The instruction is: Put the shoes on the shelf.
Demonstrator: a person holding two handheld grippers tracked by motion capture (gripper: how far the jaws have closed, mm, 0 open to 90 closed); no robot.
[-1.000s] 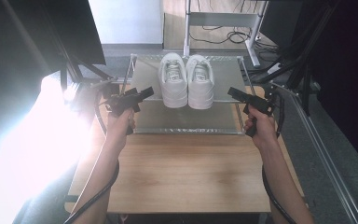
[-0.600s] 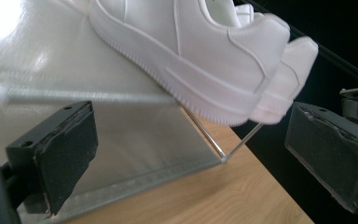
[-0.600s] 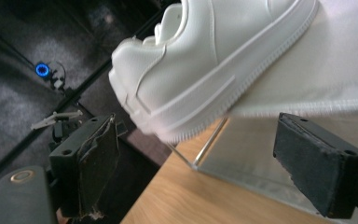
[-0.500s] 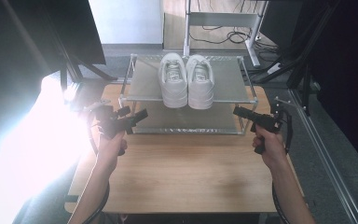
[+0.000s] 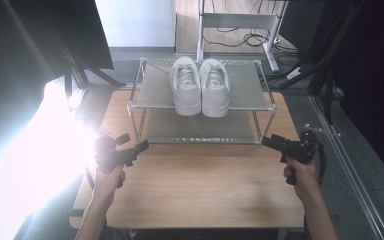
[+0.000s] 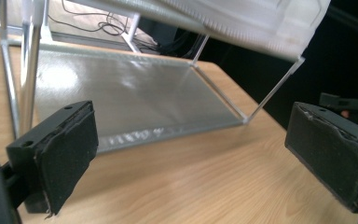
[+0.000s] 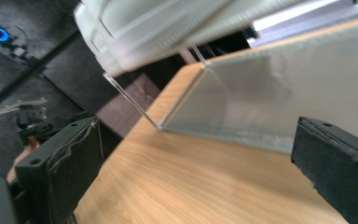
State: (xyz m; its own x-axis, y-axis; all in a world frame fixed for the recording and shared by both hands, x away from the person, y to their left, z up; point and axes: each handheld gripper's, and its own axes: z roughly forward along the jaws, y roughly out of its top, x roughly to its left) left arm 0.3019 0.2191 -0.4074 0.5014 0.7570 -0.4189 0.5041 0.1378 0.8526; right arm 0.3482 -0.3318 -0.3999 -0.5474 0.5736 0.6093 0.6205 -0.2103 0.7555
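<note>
A light brown wooden table point(image 5: 200, 190) holds a shiny metal rack with two flat shelves point(image 5: 155, 87). Two white sneakers point(image 5: 200, 85) sit side by side, touching, on the top shelf, with their toes toward the near edge. Behind the table, black cables point(image 5: 240, 37) lie on the floor by a grey metal stand point(image 5: 240, 20).

Both forearms are showing bare, no sleeves. The left gripper point(image 5: 135, 148) and right gripper point(image 5: 271, 142) are looking black, pistol-shaped. Dark foam is lining their fingers point(image 6: 70, 154), with small screw holes.
</note>
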